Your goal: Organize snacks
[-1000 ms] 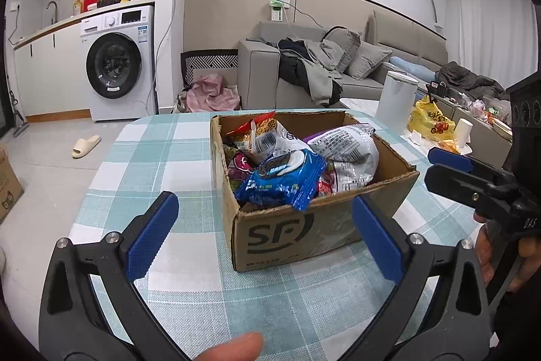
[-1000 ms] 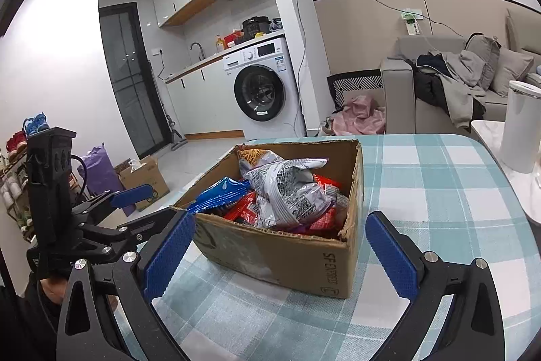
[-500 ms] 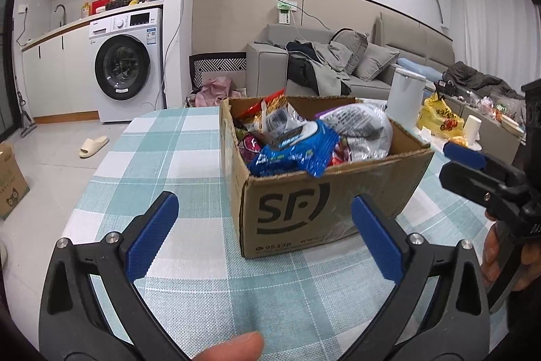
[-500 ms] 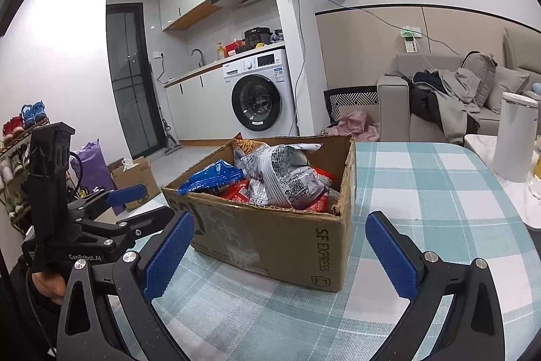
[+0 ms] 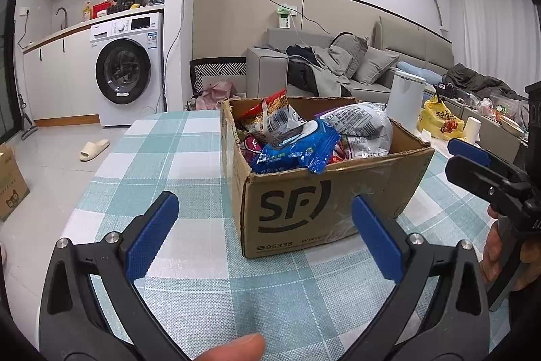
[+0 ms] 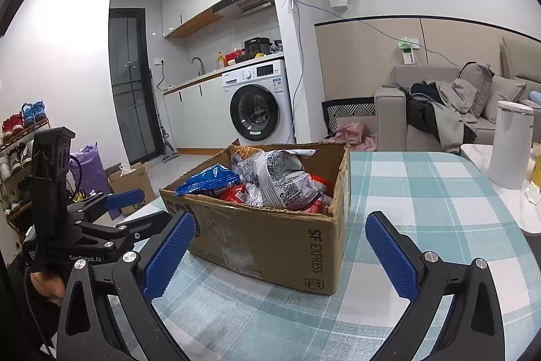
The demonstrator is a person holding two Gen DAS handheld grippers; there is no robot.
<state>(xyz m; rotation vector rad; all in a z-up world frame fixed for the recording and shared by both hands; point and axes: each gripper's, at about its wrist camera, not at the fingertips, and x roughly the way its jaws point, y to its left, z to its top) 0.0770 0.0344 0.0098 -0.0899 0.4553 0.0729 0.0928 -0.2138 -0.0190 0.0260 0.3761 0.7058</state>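
Observation:
An open cardboard box (image 5: 324, 205) (image 6: 270, 235) marked SF stands on the checked tablecloth (image 5: 189, 164), heaped with snack bags. On top lie a blue packet (image 5: 297, 151) (image 6: 209, 180) and a grey-white bag (image 5: 361, 127) (image 6: 277, 175), with red packets beneath. My left gripper (image 5: 263, 235) hovers low in front of the box's near side, open and holding nothing. My right gripper (image 6: 280, 249) faces the box's corner from the other side, open and holding nothing as well. Each gripper shows in the other's view at the frame edge.
A white cylindrical bin (image 5: 405, 100) (image 6: 514, 144) stands beyond the table's right end, with a yellow bag (image 5: 439, 120) beside it. A sofa (image 5: 355, 73) with clothes and a washing machine (image 5: 128, 70) stand behind. A small carton (image 6: 132, 181) sits on the floor.
Both grippers have sunk lower toward the table, so the box looms taller and its contents are seen more from the side. Both stay open.

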